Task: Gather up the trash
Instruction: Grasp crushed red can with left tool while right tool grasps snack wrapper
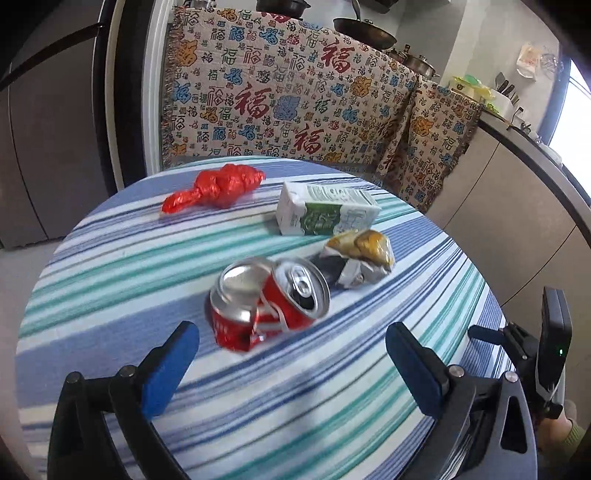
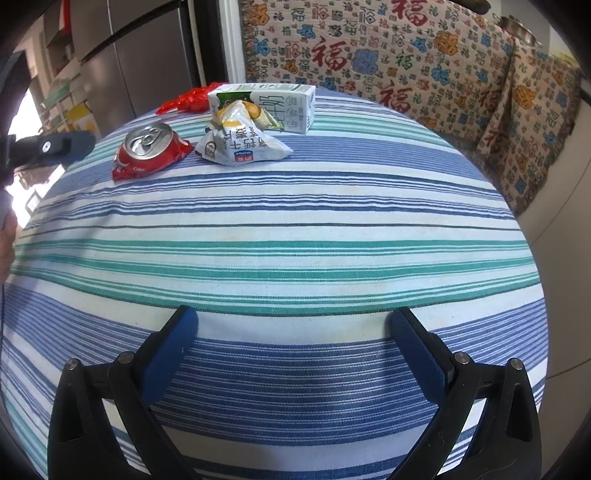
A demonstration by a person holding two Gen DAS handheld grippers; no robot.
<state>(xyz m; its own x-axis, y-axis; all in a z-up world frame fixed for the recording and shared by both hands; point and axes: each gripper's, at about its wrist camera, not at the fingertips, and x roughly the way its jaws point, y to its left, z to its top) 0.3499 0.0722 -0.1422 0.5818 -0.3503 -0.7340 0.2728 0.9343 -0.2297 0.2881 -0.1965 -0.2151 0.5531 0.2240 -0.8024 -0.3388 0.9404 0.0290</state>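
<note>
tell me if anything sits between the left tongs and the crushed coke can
Nothing visible does. The left tongs are open, and the crushed coke can lies just ahead of them on the striped tablecloth. The crumpled snack wrapper and milk carton lie beyond the can.

Home kitchen: pans [image 1: 364, 31], fridge [image 2: 147, 55], counter [image 1: 517, 147].

On my feeds, a crushed red aluminium can [image 1: 267, 301] shows a bright, glossy metal top; a crumpled red plastic bag [image 1: 216, 186] glistens; a white-and-green paper carton [image 1: 325, 210] looks smooth; a crinkled foil snack wrapper [image 2: 242, 138] shines; the worktop's striped woven cloth [image 2: 295, 229] looks matt.
</note>
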